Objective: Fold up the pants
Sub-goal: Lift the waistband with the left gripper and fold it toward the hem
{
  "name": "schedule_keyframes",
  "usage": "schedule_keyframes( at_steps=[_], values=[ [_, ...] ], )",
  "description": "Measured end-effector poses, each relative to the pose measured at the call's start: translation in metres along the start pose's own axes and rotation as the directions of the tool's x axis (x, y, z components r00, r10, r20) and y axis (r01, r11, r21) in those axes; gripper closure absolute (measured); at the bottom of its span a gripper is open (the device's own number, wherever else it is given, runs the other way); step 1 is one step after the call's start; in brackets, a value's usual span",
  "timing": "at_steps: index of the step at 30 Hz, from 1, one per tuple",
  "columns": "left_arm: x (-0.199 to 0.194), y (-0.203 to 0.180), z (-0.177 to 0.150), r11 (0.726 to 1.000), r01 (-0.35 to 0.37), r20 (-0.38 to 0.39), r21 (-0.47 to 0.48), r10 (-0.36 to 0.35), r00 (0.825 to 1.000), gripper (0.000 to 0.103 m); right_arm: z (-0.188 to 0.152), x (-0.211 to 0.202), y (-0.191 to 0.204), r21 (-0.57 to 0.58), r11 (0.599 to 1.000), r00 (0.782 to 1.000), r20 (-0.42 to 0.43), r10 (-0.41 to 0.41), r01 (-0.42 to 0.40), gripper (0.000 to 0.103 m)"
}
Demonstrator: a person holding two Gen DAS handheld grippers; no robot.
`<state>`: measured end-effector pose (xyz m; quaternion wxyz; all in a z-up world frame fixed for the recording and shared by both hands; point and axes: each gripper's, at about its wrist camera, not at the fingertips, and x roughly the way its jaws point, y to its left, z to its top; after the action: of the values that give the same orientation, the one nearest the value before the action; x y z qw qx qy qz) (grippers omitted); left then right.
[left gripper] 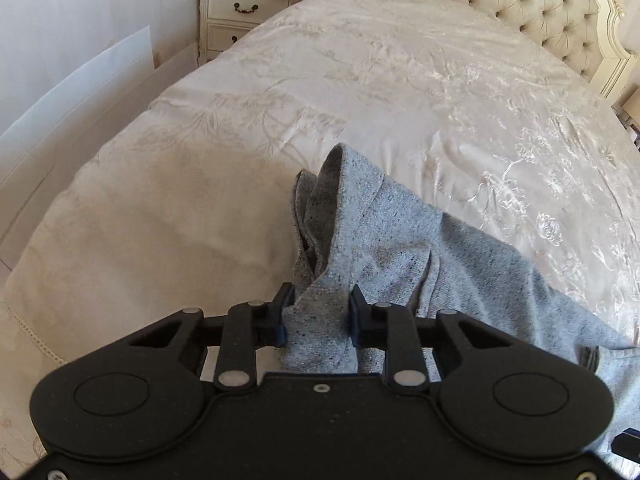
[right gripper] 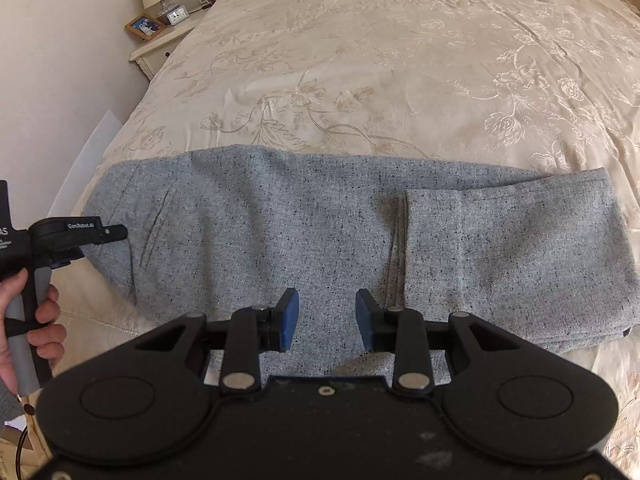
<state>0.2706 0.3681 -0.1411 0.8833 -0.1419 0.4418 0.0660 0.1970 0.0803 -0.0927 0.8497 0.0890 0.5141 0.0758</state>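
A wide bed (right gripper: 400, 60) under a cream embroidered bedspread fills both views, with a tufted headboard (left gripper: 500, 4) and a bedside cabinet (left gripper: 240, 12) at its far end. Near the bed's front edge lie the grey flecked pants (right gripper: 260, 232), their long axis running left to right across the right wrist view, one end already doubled back over itself on the right.

The left tongs (left gripper: 318, 316) are at the pants' left end, closed on a bunched fold of the fabric that rises between their pads and looks lifted off the bedspread. The right tongs (right gripper: 327, 316) hover over the middle of the pants, half open with nothing between the blue pads.

The left hand (right gripper: 28, 316) is nearer the free end, so carrying it rightward along the long axis seems the likely fold.

The left tool's body reads "GenRobot.AI".
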Motion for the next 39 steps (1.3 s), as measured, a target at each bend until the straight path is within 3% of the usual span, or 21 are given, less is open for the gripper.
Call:
schedule_keyframes(
  at_steps=[8, 14, 21, 28, 30, 32, 36, 39],
  values=[
    [-0.034, -0.029, 0.009, 0.998, 0.034, 0.058, 0.062, -0.037, 0.998, 0.070, 0.018, 0.023, -0.024, -0.023, 0.998, 0.997, 0.043, -0.056, 0.057, 0.069],
    [-0.051, -0.053, 0.007, 0.994, 0.015, 0.090, 0.106, -0.025, 0.996, 0.071, 0.052, 0.077, -0.041, -0.026, 0.998, 0.997, 0.052, -0.057, 0.058, 0.069],
    [-0.077, -0.091, 0.003, 0.988, -0.015, 0.134, 0.151, -0.005, 0.991, 0.072, 0.087, 0.140, -0.060, -0.042, 0.998, 0.999, 0.003, -0.042, 0.042, 0.070],
    [-0.115, -0.158, -0.001, 0.972, 0.004, 0.198, 0.234, -0.052, 0.979, 0.078, 0.089, 0.092, -0.095, -0.006, 0.996, 0.994, 0.061, 0.091, -0.091, 0.070],
    [-0.126, -0.185, -0.004, 0.964, 0.029, 0.218, 0.263, -0.089, 0.972, 0.095, 0.081, 0.070, -0.111, 0.016, 0.991, 0.989, 0.069, 0.131, -0.133, 0.070],
    [-0.133, -0.219, -0.010, 0.949, 0.074, 0.228, 0.306, -0.148, 0.962, 0.102, 0.075, 0.054, -0.130, 0.037, 0.987, 0.985, 0.068, 0.156, -0.159, 0.069],
    [-0.126, -0.290, -0.034, 0.903, 0.194, 0.180, 0.383, -0.278, 0.944, 0.103, 0.061, 0.036, -0.171, 0.095, 0.978, 0.982, 0.044, 0.182, -0.185, 0.069],
    [-0.107, -0.328, -0.057, 0.885, 0.252, 0.088, 0.391, -0.308, 0.947, 0.102, 0.044, 0.028, -0.197, 0.142, 0.974, 0.984, 0.022, 0.175, -0.176, 0.067]
  ],
)
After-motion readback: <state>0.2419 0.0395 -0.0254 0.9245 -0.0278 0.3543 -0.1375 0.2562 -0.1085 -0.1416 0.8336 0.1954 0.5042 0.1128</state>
